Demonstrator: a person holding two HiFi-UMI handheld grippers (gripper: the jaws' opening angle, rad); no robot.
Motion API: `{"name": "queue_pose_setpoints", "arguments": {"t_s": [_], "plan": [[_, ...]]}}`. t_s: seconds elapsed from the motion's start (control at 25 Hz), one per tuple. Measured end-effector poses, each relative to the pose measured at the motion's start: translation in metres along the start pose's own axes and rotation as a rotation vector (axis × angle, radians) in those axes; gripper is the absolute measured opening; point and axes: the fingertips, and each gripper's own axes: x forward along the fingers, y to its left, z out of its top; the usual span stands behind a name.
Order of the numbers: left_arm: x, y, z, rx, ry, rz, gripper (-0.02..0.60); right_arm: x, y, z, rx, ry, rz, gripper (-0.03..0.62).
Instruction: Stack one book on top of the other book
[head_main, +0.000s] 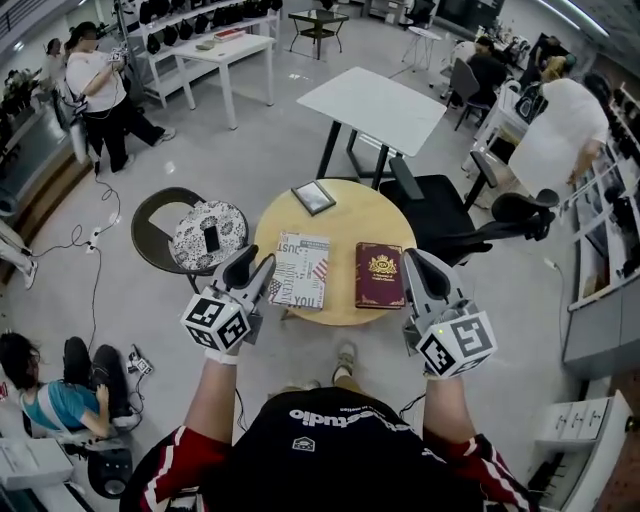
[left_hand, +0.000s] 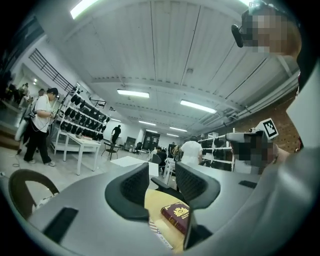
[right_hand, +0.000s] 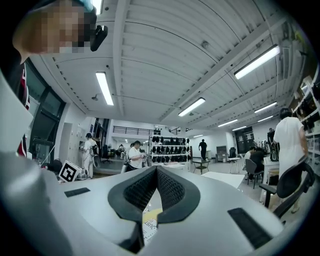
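Left gripper (left_hand: 161, 174) sights red book (left_hand: 176, 214) — right gripper (right_hand: 156, 174), patterned book (right_hand: 149, 226)

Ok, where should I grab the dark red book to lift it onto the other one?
Probably its near short edge, coming in level from your side with the right gripper. The dark red book lies flat with that edge close to the rim of the table, so a jaw might slip underneath.

Black shirt (head_main: 330, 450), white print, red-striped sleeves (head_main: 172, 468), grey left gripper (head_main: 255, 263), right gripper (head_main: 413, 257), black fingers (left_hand: 131, 187)
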Motion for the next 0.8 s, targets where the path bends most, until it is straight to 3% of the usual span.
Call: {"name": "queue_pose_setpoints", "arguments": {"t_s": [0.4,0.8], "plan": [[0.013,0.040,-0.103,-0.099,0.183,0.059,0.167,0.012,-0.008,-0.026,0.016,0.054,0.018,0.028],[0.020,0.073,-0.186,-0.200,0.280,0.125,0.169,0.031,-0.012,-0.043,0.012,0.103,0.045,0.028]]}}
